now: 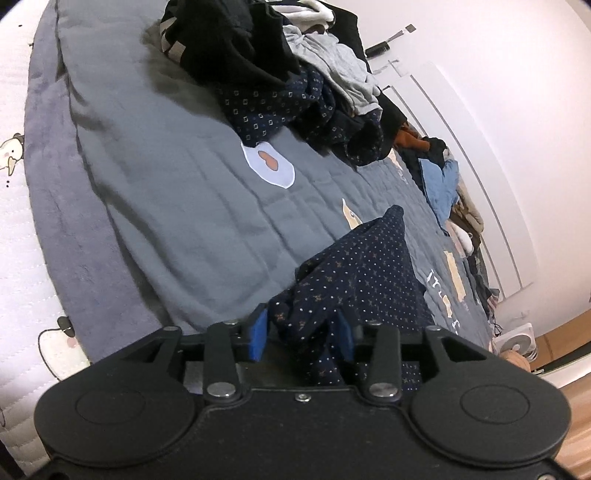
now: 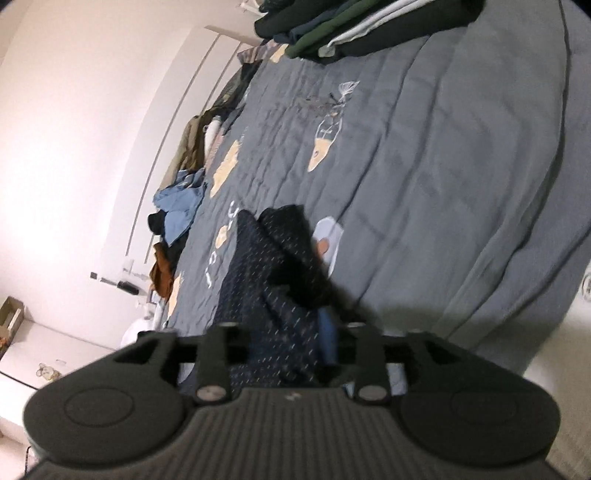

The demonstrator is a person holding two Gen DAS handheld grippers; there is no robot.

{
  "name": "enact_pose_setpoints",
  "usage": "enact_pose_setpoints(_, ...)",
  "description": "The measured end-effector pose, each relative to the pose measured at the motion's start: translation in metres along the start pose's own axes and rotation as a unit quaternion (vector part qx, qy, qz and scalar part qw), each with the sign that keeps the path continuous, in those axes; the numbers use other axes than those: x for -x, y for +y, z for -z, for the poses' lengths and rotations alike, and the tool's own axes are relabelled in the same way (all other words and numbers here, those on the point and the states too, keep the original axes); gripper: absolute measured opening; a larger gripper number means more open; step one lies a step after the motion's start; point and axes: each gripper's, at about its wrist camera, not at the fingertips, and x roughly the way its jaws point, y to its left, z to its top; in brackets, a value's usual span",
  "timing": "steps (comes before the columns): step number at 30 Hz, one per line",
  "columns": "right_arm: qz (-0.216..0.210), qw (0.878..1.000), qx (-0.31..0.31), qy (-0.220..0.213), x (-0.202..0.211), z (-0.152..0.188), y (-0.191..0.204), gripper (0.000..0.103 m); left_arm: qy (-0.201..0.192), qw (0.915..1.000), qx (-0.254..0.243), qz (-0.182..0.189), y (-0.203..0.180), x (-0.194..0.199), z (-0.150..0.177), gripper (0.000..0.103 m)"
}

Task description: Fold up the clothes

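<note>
The left claw (image 1: 301, 334) is clenched on a bunch of the navy dotted garment (image 1: 365, 273), its blue pads (image 1: 258, 334) pressing the cloth from both sides. The right claw (image 2: 286, 341) also grips this garment (image 2: 258, 266), though that view is blurred. The cloth rises from both claws over the grey quilt (image 1: 177, 192) on the bed. Farther off lies a pile of unfolded clothes (image 1: 280, 74); in the right view a stack of folded clothes (image 2: 343, 29) sits at the far edge.

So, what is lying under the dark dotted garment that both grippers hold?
Under the dotted garment lies the grey bedspread, with printed letters beside it. A white patch is partly covered; anything beneath the folds is hidden.
</note>
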Motion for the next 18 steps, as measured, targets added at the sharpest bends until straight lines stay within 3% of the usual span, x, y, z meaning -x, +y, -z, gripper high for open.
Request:
enact_pose_setpoints(3,0.005,1.000,-0.006,0.010,-0.008,0.007,-0.004,0.048,0.003,1.0000,-0.007,0.000,-0.002,-0.002,0.002,0.040)
enact_pose_setpoints(9,0.015,0.999,-0.017,0.028,-0.024,0.021,-0.012,0.049,0.006,0.9999,-0.008,-0.002,-0.002,-0.003,0.004,0.040)
enact_pose_setpoints(15,0.005,0.999,-0.037,0.006,-0.041,0.019,-0.019,0.049,0.018,0.9997,-0.012,-0.008,0.000,-0.011,0.006,0.040)
enact_pose_setpoints(17,0.004,0.999,-0.045,0.002,-0.046,0.017,-0.023,0.045,0.021,0.9996,-0.012,-0.012,0.002,-0.014,0.007,0.040)
enact_pose_setpoints(18,0.005,0.999,-0.048,-0.001,-0.045,0.017,-0.024,0.037,0.023,0.9996,-0.011,-0.013,0.004,-0.015,0.007,0.040)
